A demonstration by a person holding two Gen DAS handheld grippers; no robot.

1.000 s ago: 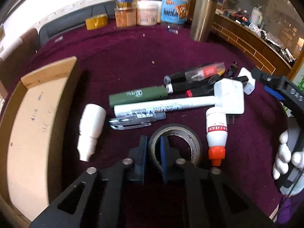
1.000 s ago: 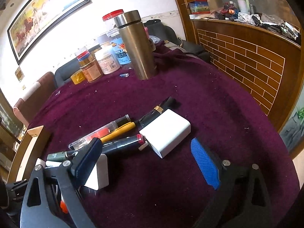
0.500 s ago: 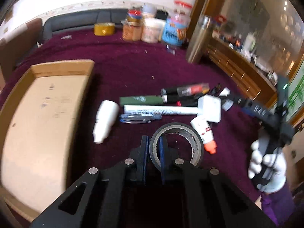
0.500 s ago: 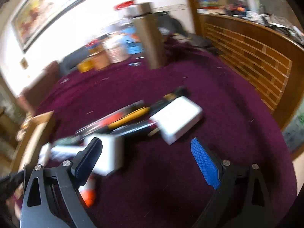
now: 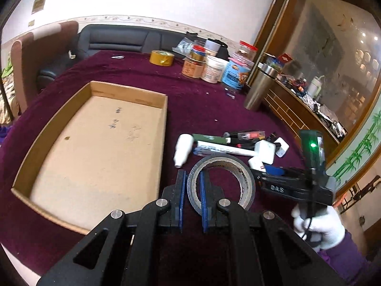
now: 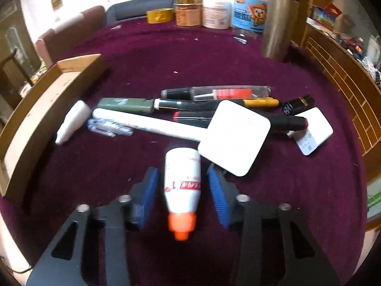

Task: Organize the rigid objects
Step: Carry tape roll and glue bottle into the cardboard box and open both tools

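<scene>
Notably, the right gripper's [image 6: 182,190] frames are motion-blurred, and the bottle's [image 6: 182,181] print is unreadable. Its jaws are closing with the white, orange-capped bottle between them; a gap shows on each side, so no contact is confirmed. The left gripper [image 5: 191,190] pinches the near wall of the tape roll [image 5: 222,181], one finger inside the ring. The cardboard tray [image 5: 164,128] lies just left of those fingers.
</scene>
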